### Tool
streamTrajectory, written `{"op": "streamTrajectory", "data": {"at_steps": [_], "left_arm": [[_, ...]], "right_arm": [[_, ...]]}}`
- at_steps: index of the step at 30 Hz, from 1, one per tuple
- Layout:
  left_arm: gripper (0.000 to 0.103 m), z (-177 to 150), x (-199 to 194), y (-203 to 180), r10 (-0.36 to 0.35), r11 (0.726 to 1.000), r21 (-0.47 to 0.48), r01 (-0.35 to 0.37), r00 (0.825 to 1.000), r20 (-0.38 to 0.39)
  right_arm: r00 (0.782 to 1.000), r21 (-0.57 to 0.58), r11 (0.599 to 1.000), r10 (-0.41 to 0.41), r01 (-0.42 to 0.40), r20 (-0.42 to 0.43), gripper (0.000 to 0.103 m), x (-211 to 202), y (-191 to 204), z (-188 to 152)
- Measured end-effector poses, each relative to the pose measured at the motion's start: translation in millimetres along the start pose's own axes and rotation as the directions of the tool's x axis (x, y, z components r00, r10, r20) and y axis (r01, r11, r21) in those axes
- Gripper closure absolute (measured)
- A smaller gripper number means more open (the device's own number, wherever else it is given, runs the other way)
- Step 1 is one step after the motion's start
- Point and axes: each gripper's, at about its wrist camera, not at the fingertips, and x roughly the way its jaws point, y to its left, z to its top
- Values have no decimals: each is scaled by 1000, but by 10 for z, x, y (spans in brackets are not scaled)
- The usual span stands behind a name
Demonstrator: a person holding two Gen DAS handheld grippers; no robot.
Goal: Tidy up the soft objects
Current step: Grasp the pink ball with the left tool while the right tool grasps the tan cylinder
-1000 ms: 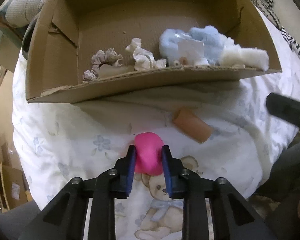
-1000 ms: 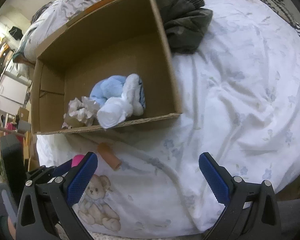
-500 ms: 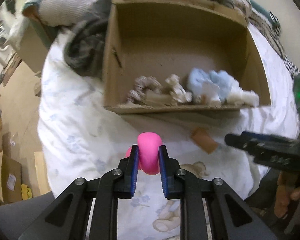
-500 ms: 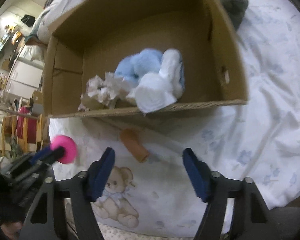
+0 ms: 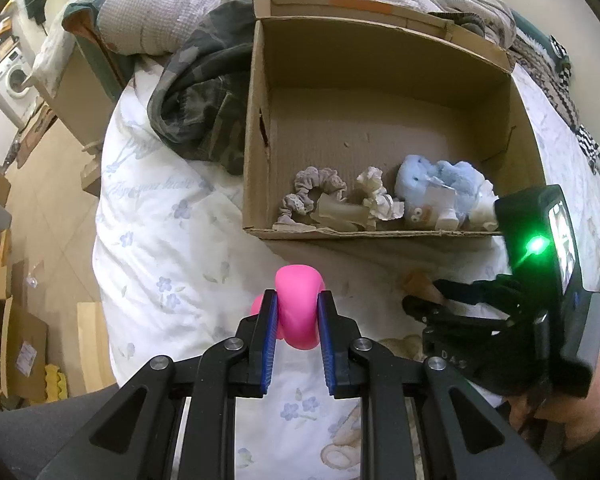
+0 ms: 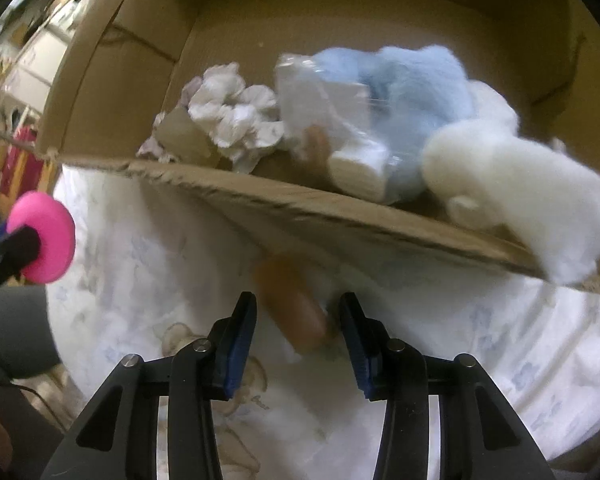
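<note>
My left gripper (image 5: 297,304) is shut on a pink soft puff (image 5: 296,280) and holds it above the sheet, in front of the cardboard box (image 5: 256,160). The same pink puff (image 6: 44,236) shows at the left of the right wrist view. My right gripper (image 6: 298,300) points down over a brown soft cylinder (image 6: 300,320) lying on the sheet by the box's front wall (image 6: 300,208). Its jaws are closing with the cylinder between them, and gaps still show at both pads. In the box lie a blue plush (image 5: 440,180), a white crumpled cloth (image 5: 376,196), a scrunchie (image 5: 316,188) and a white fluffy piece (image 6: 520,184).
The box stands on a bed with a white flowered sheet (image 5: 160,220) that has a teddy bear print. A dark camouflage garment (image 5: 200,100) lies against the box's left side, with a pillow (image 5: 140,12) behind it. The bed edge drops to the floor (image 5: 40,184) at the left.
My right gripper came down close to the brown cylinder and its jaws narrowed around it. My left gripper lifted the pink puff off the sheet, then stayed still.
</note>
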Motion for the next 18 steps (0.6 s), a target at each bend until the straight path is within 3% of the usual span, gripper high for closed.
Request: {"op": "streamTrajectory", "data": {"at_steps": [3, 18], "left_arm": [[85, 8, 17, -30, 10, 1000, 1, -10, 1000, 0], [85, 21, 14, -6, 63, 998, -11, -62, 998, 19]], "right_arm": [[1000, -47, 999, -27, 27, 17, 92, -26, 81, -11], [990, -9, 996, 84, -83, 109, 94, -659, 56, -223]]}}
